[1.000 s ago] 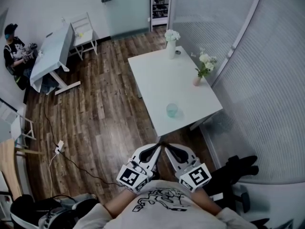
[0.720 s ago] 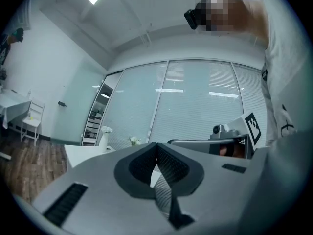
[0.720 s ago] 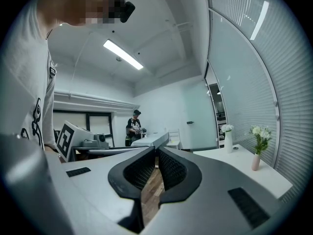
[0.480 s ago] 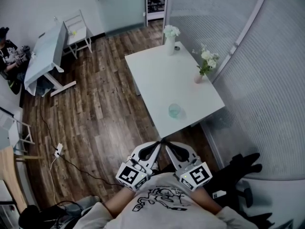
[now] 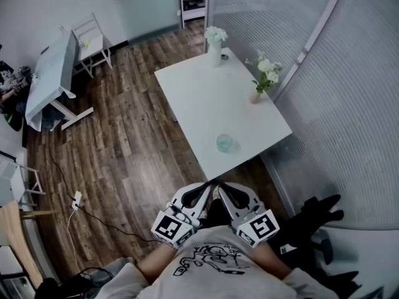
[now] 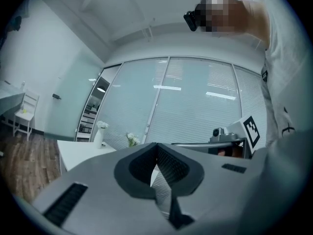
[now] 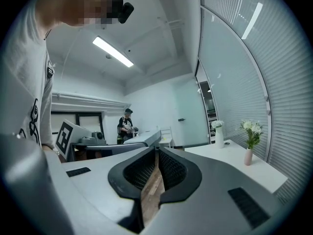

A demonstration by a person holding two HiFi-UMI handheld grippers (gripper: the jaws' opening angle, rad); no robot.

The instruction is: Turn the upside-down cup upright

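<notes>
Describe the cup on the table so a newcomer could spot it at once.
Find the white table beside the curved wall of blinds. Near its lower edge in the head view stands a small, clear bluish cup. Unlike the white vase and pinkish vase farther back, it is squat, see-through and flowerless.

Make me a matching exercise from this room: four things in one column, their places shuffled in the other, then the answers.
Things:
1. cup
2. tall white vase
3. small pink vase
4. power strip

Places:
A. on the wooden floor, left of the table
B. table's far corner
C. close to the table's near edge
D. by the table's right edge

Pairs: 1-C, 2-B, 3-D, 4-A
</notes>
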